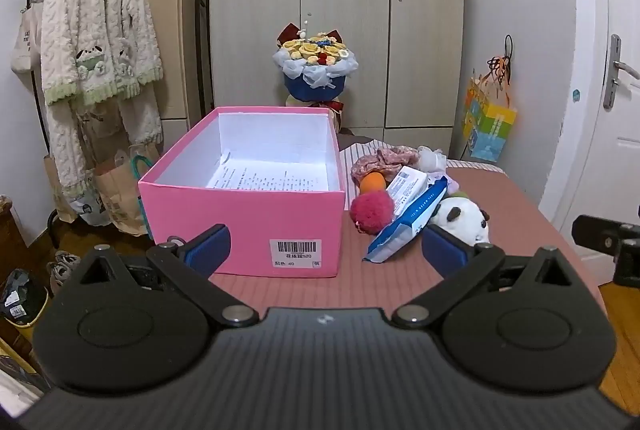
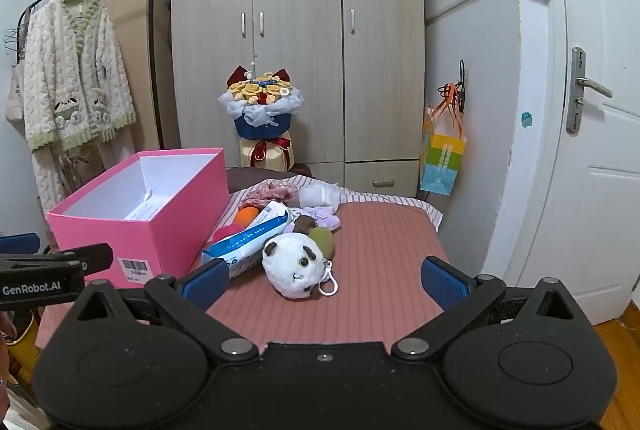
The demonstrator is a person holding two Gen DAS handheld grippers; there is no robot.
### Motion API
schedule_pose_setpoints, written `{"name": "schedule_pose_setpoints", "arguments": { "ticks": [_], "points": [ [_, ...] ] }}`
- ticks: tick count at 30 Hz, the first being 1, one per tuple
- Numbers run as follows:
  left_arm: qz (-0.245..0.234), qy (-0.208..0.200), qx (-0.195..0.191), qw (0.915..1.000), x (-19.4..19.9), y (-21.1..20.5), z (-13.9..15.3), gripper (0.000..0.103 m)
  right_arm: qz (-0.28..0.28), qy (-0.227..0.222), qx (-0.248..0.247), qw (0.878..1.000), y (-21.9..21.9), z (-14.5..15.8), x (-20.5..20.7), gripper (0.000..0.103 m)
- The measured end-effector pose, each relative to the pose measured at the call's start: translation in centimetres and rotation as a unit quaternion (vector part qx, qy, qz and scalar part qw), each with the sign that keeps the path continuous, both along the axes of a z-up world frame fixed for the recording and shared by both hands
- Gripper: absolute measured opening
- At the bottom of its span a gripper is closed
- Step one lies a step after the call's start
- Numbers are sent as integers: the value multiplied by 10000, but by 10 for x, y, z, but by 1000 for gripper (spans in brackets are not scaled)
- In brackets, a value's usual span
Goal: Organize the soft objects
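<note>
Both tongs gape wide and empty; the panda plush keychain (image 2: 295, 266) lies on the table just ahead of the right tongs (image 2: 324, 280), between its fingers' line; the left tongs (image 1: 326, 250) face the pink box (image 1: 248, 190), so the right is nearer.

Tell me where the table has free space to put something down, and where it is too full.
Free: the pink mat right of the panda, up to the table's right edge, and the strip in front of the box. The box floor holds only a paper. Crowded: the pile beside the box, around the wipes pack and pompom.
</note>
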State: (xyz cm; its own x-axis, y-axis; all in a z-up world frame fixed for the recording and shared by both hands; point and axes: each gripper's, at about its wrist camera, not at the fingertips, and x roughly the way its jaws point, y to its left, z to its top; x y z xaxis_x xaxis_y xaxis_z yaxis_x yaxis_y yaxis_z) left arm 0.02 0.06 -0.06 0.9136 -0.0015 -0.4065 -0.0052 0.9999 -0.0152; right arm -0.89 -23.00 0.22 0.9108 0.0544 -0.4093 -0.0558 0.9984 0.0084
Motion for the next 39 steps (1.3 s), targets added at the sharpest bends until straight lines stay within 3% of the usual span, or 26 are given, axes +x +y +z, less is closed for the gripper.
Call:
{"name": "schedule_pose_setpoints", "arguments": {
  "ticks": [20,26,31,39],
  "points": [
    [-107,19,86,9999,-1,-1,2,103,8,19,-18,10000,1,-4,0,103],
    [-136,15,-172,9998,-3,3,5,103,36,19,-56,10000,1,-4,0,103],
    [-171,-49,-405,9990,-3,5,12,103,407,-51,-83,9991,1,-1,-5,103],
    [-688,80,-256,9973,22,-15,-3,100,796,-512,-337,9949,-9,-11,2,103]
  ]
}}
